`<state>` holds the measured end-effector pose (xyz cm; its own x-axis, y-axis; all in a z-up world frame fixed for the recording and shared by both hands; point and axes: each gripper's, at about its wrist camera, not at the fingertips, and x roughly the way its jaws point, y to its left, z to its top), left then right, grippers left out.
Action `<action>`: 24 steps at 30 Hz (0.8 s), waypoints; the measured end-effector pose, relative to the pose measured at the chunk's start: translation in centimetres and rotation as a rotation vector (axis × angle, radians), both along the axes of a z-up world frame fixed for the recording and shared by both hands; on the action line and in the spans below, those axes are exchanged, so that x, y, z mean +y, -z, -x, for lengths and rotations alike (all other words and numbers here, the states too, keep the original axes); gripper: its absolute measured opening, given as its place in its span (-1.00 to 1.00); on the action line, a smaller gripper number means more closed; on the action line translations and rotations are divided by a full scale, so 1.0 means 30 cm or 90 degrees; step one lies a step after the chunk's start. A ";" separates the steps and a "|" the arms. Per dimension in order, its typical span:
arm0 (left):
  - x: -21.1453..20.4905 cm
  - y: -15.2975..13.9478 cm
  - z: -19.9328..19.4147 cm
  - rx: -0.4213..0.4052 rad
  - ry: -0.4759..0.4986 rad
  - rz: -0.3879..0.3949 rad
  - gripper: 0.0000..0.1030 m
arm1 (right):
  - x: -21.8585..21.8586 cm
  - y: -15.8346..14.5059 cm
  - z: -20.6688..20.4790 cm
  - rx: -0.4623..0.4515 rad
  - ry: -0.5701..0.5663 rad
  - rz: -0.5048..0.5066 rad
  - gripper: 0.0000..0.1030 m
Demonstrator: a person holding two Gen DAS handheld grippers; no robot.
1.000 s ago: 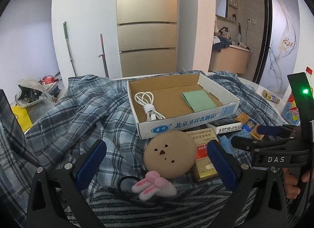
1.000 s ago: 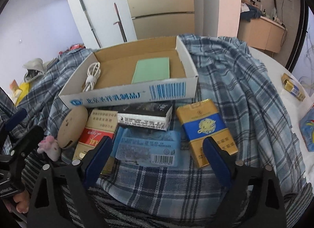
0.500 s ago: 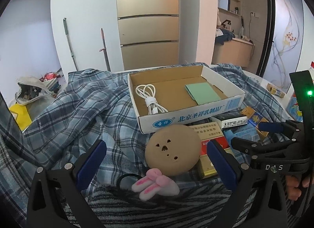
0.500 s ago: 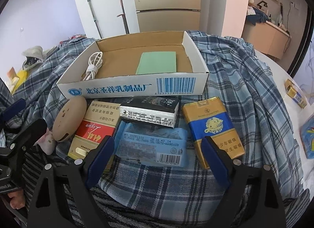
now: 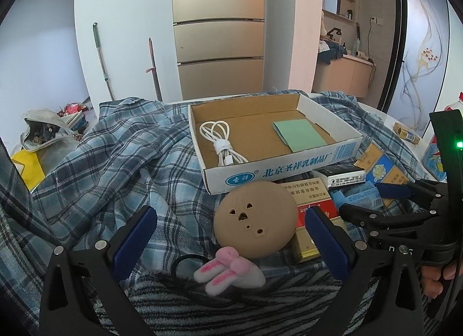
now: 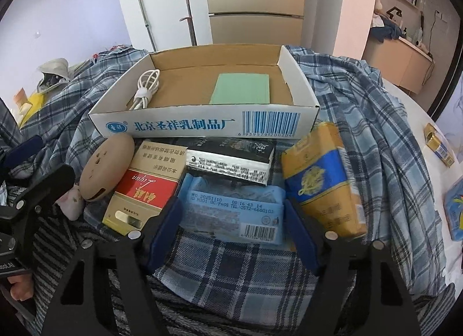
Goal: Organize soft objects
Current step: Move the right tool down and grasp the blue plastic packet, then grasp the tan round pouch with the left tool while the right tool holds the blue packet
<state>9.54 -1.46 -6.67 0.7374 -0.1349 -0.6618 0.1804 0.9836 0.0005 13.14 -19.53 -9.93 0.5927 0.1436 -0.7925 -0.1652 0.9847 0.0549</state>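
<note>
A blue plastic tissue pack (image 6: 231,206) lies on the plaid cloth (image 6: 376,145) in front of the cardboard box (image 6: 202,125). My right gripper (image 6: 231,226) is closing on it, with its blue pads against the pack's two short ends. The box holds a white cable (image 6: 146,87) and a green cloth (image 6: 243,88). In the left wrist view a brown round cushion with a face (image 5: 254,221) and a pink-and-white bunny-ear hair tie (image 5: 228,271) lie just past my left gripper (image 5: 231,240), which stands open and holds nothing. The right gripper (image 5: 373,200) shows at the right there.
Around the tissue pack lie a red-and-gold carton (image 6: 144,188), a black-and-white carton (image 6: 231,159) and a yellow-and-blue carton (image 6: 321,180). A small gold box (image 6: 438,145) sits on the white table at the right. A fridge and a mop stand behind.
The right gripper's jaws have come in from wide apart to the ends of the blue tissue pack. The left gripper has hardly moved.
</note>
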 end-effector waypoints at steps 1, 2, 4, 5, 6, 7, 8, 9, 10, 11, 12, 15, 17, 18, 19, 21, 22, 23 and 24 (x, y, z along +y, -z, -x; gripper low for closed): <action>-0.001 0.001 0.000 0.001 0.000 -0.001 1.00 | -0.002 0.000 -0.001 0.001 0.000 -0.003 0.38; 0.000 0.001 0.000 0.001 0.001 -0.001 1.00 | -0.003 0.001 -0.002 0.003 0.000 -0.006 0.38; -0.001 0.000 0.000 0.003 0.003 -0.001 1.00 | -0.007 0.008 -0.008 0.012 -0.001 -0.014 0.41; -0.002 0.001 0.000 0.004 0.005 -0.001 1.00 | -0.010 0.011 -0.012 0.017 0.000 -0.020 0.41; -0.004 0.001 -0.001 0.007 0.008 0.000 1.00 | -0.013 0.013 -0.014 0.019 0.001 -0.024 0.41; -0.007 0.004 -0.003 0.012 0.012 0.000 1.00 | -0.014 0.015 -0.016 0.021 0.002 -0.027 0.41; -0.010 0.007 -0.005 0.016 0.015 -0.001 1.00 | -0.013 0.017 -0.018 0.023 0.002 -0.028 0.41; -0.012 0.010 -0.008 0.021 0.018 -0.001 1.00 | -0.011 0.017 -0.018 0.023 0.001 -0.029 0.40; -0.012 0.012 -0.010 0.024 0.018 0.000 1.00 | -0.011 0.016 -0.016 0.021 0.000 -0.029 0.36; -0.009 0.013 -0.013 0.026 0.018 0.003 1.00 | -0.009 0.014 -0.013 0.018 0.000 -0.028 0.33; -0.006 0.013 -0.015 0.028 0.017 0.006 1.00 | -0.010 0.010 -0.009 0.014 0.000 -0.028 0.30; 0.001 0.014 -0.015 0.028 0.019 0.015 1.00 | -0.021 -0.013 0.008 -0.009 0.001 -0.039 0.29; 0.006 0.007 -0.010 0.023 0.026 0.025 0.99 | -0.029 -0.035 0.023 -0.031 0.003 -0.048 0.29; 0.009 -0.002 -0.007 0.020 0.033 0.033 0.98 | -0.033 -0.045 0.028 -0.040 0.002 -0.053 0.29; 0.012 -0.010 -0.005 0.018 0.039 0.037 0.95 | -0.036 -0.056 0.036 -0.052 0.002 -0.058 0.29; 0.007 -0.032 -0.008 0.010 0.054 0.036 0.93 | -0.042 -0.079 0.054 -0.082 0.003 -0.066 0.29; -0.002 -0.041 -0.015 0.009 0.059 0.024 0.92 | -0.044 -0.093 0.063 -0.099 0.003 -0.069 0.29; -0.007 -0.044 -0.026 0.014 0.063 0.017 0.90 | -0.047 -0.108 0.074 -0.119 0.005 -0.071 0.29; -0.014 -0.045 -0.044 0.029 0.073 0.015 0.89 | -0.045 -0.120 0.081 -0.135 0.008 -0.070 0.29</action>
